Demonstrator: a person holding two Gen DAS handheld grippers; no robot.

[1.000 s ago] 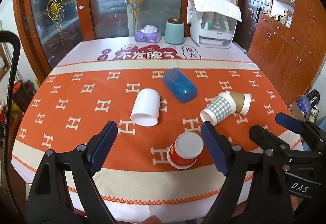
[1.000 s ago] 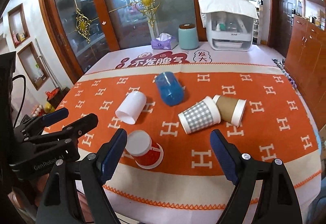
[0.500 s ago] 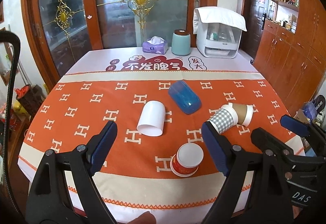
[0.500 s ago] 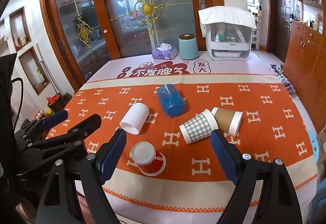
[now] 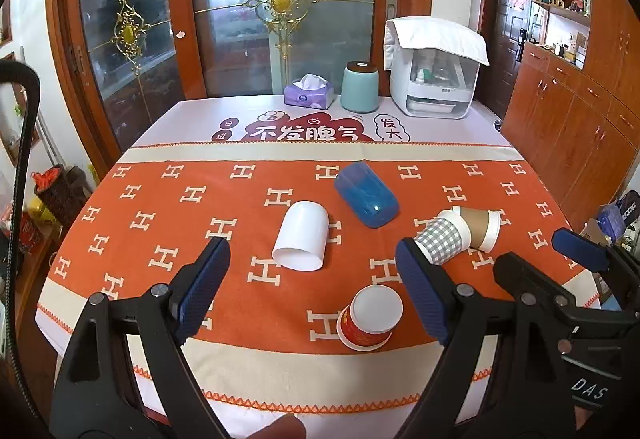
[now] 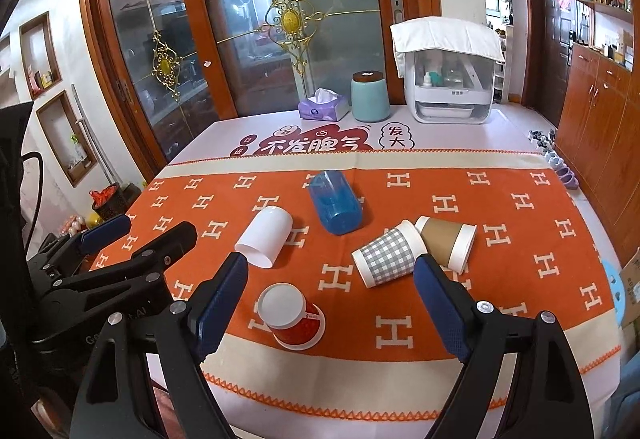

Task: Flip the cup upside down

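A red paper cup (image 5: pixel 370 317) stands upside down near the table's front edge; it also shows in the right wrist view (image 6: pixel 291 317). A white cup (image 5: pixel 302 235) (image 6: pixel 265 236), a blue cup (image 5: pixel 366 195) (image 6: pixel 335 201), a grey checked cup (image 5: pixel 442 241) (image 6: pixel 389 258) and a brown cup (image 5: pixel 480 229) (image 6: pixel 447 242) lie on their sides on the orange cloth. My left gripper (image 5: pixel 314 287) is open and empty, back from the cups. My right gripper (image 6: pixel 331 305) is open and empty, above the front edge.
At the table's far end stand a purple tissue box (image 5: pixel 309 94), a teal canister (image 5: pixel 359 86) and a white covered appliance (image 5: pixel 436 79). Glass doors stand behind the table. Wooden cabinets (image 5: pixel 580 111) line the right wall. The tablecloth's front edge (image 5: pixel 312 403) is close below.
Both grippers have pulled back and up from the table, so the cups look smaller and farther. The cups have not moved. Both grippers stay open.
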